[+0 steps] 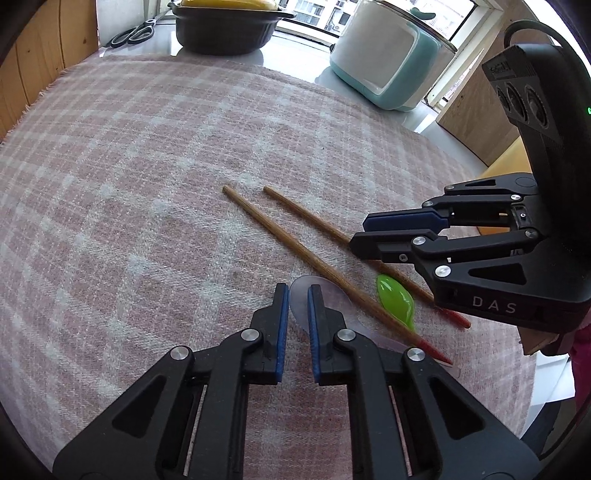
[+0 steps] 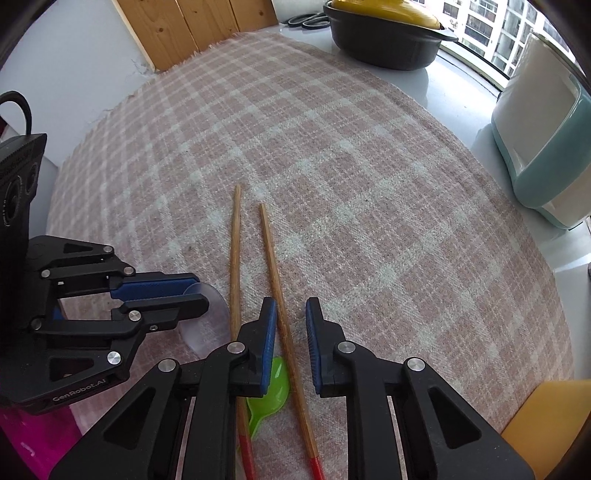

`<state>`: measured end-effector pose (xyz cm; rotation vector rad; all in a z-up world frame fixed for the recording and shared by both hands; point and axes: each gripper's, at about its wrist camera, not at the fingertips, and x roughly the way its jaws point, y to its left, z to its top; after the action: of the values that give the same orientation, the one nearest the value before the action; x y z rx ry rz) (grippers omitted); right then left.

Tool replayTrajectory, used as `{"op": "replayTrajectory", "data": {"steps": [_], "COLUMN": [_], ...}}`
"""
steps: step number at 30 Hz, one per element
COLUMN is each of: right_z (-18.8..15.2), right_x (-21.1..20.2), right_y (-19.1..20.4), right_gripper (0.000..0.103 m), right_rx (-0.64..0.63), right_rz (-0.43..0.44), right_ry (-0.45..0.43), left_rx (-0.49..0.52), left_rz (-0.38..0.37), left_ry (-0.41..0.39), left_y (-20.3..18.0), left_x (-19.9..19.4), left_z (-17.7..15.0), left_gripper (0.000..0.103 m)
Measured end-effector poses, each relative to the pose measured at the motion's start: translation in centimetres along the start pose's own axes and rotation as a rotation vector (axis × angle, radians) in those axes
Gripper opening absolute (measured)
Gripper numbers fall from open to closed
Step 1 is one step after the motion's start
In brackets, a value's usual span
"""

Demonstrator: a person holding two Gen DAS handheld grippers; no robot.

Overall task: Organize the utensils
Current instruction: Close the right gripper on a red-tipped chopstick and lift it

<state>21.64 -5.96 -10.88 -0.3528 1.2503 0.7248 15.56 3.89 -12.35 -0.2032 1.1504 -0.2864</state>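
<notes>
Two wooden chopsticks with red tips [image 1: 295, 236] [image 2: 273, 266] lie nearly side by side on the pink plaid cloth [image 1: 129, 177] [image 2: 351, 177]. A green plastic spoon [image 1: 395, 299] [image 2: 271, 391] lies between them. A clear plastic spoon [image 1: 332, 306] [image 2: 207, 325] lies left of them. My left gripper [image 1: 295, 291] [image 2: 201, 295] is open, its jaws around the clear spoon's bowl. My right gripper [image 2: 291, 306] [image 1: 358, 230] is open, straddling the right chopstick just above the cloth.
A black pot with a yellow lid [image 1: 225, 26] [image 2: 384, 33], black scissors [image 1: 131, 33] [image 2: 308, 20] and a teal-and-white appliance [image 1: 391, 62] [image 2: 546, 155] stand at the far edge. Wooden panels [image 1: 33, 70] rise at the far left. A yellow object [image 2: 546, 424] sits near right.
</notes>
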Motion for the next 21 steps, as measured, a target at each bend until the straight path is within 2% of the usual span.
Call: {"op": "replayTrajectory", "data": {"steps": [8, 12, 16, 17, 19, 21], "right_z": [0.4, 0.6, 1.0, 1.0, 1.0, 0.9], "right_x": [0.5, 1.0, 1.1, 1.2, 1.1, 1.0], "right_y": [0.4, 0.8, 0.6, 0.6, 0.5, 0.2], "right_gripper": [0.014, 0.014, 0.006, 0.005, 0.005, 0.005], "right_rx": [-0.021, -0.045, -0.051, -0.050, -0.048, -0.048], "right_rz": [0.011, -0.010, -0.028, -0.030, -0.043, -0.058], "right_ry": [0.011, 0.020, 0.031, 0.034, 0.035, 0.036], "left_rx": [-0.001, -0.008, -0.013, -0.016, -0.020, -0.007], "left_rz": [-0.005, -0.011, -0.023, -0.024, -0.041, -0.039], "left_ry": [-0.004, -0.003, 0.008, 0.015, 0.021, 0.019], "left_y": [0.1, 0.2, 0.3, 0.3, 0.4, 0.0], "left_x": [-0.3, -0.5, -0.4, -0.3, -0.2, -0.1], "left_z": [-0.2, -0.4, -0.3, -0.3, -0.3, -0.3], "left_gripper": [0.007, 0.007, 0.007, 0.008, 0.021, 0.023]}}
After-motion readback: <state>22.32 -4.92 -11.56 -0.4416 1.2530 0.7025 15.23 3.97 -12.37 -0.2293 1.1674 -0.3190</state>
